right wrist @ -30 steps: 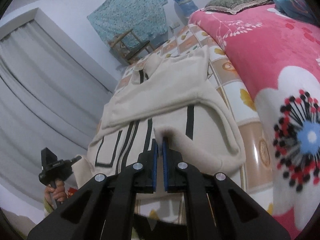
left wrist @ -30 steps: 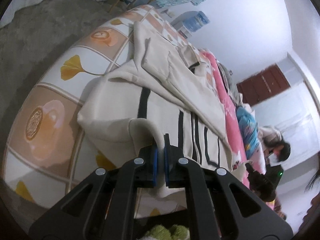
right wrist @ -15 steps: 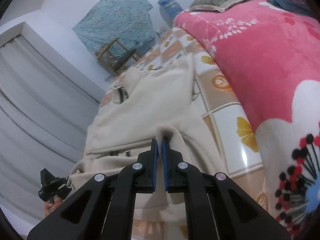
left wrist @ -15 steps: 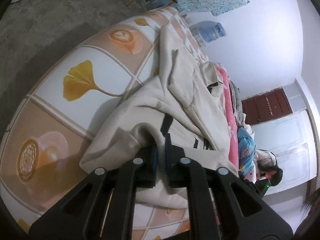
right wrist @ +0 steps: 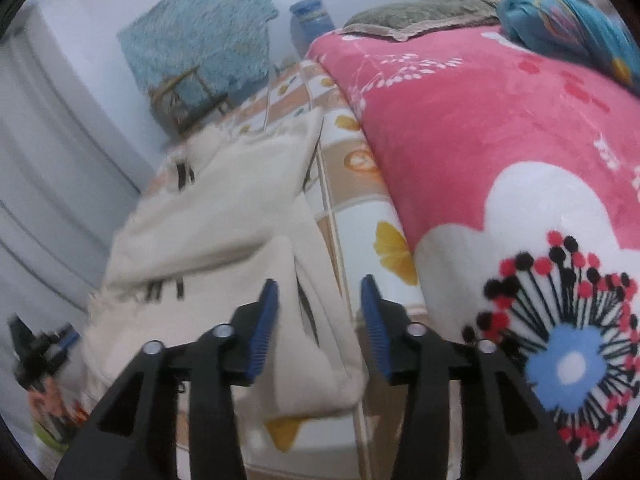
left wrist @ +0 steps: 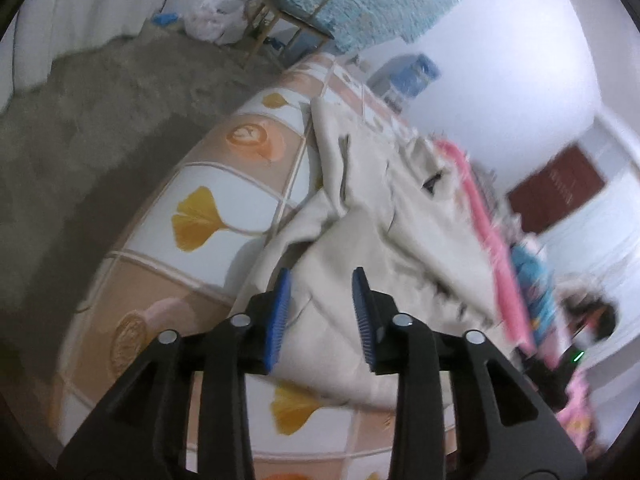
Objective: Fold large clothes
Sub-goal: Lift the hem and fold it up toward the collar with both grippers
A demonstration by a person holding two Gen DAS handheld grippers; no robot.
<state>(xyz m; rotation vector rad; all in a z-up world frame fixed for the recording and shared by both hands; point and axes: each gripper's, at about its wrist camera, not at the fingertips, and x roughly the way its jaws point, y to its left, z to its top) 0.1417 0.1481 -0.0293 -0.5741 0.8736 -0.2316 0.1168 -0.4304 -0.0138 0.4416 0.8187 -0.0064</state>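
At the near edge of the bed, both grippers have let go: a second ago each pair of jaws was clamped on a raised fold of the cream garment (left wrist: 372,216), and now the left gripper (left wrist: 320,312) and the right gripper (right wrist: 318,322) have just been opening, partly spread, their blue pads clear of the cloth. The garment lies slack beneath and between the jaws, no longer pinched up into a ridge, its folded hem dropped flat on the patterned sheet (left wrist: 224,184). Fewer of its black stripes show than before.

In the left view, the sheet's curved edge falls away to the grey floor (left wrist: 100,112), with bare sheet to the left of the garment. In the right view, a narrow strip of sheet separates the garment's right edge from the pink blanket (right wrist: 480,128), which rises beside it. Farther off stand a wooden chair (right wrist: 188,96) draped in blue cloth and a blue water jug (right wrist: 312,20) against the wall.
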